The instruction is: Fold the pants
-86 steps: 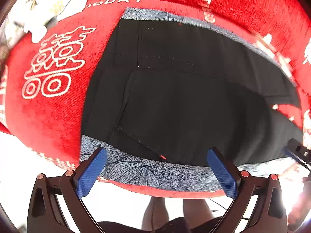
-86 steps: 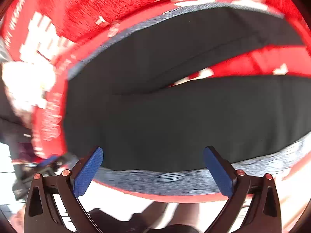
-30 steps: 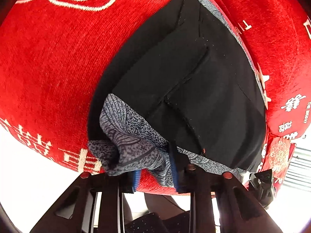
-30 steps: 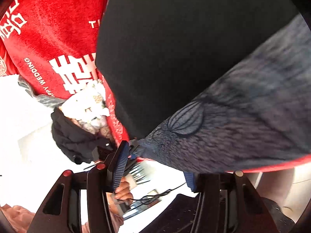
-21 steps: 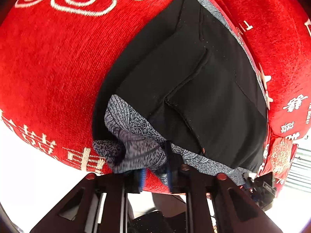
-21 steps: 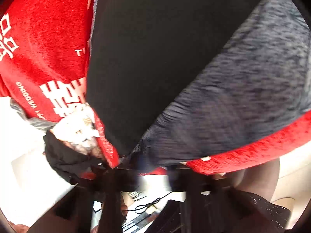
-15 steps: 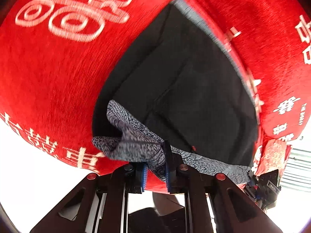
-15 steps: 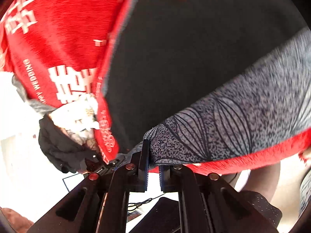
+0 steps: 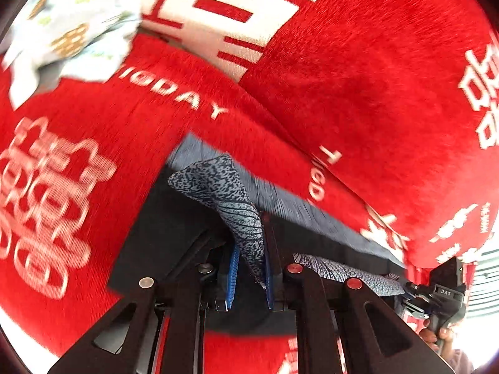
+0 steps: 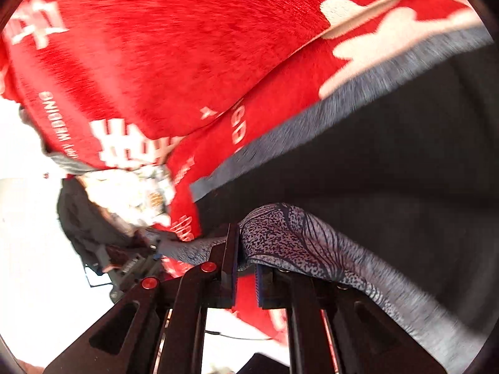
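Pinching the grey leaf-patterned hem band (image 9: 246, 218) of the black fabric pants (image 9: 162, 233), the left tongs (image 9: 249, 275) hold one near corner off the red plush sofa cushion with white lettering (image 9: 99, 124). The right tongs (image 10: 244, 275) are pressed together on the same band (image 10: 290, 233) further along. Both corners hang lifted over the dark cloth (image 10: 389, 155), close to the far grey band. I judge a first fold half made: laying down, smoothing and further folds remain.

Two close wrist views over pants (image 9: 174, 227)
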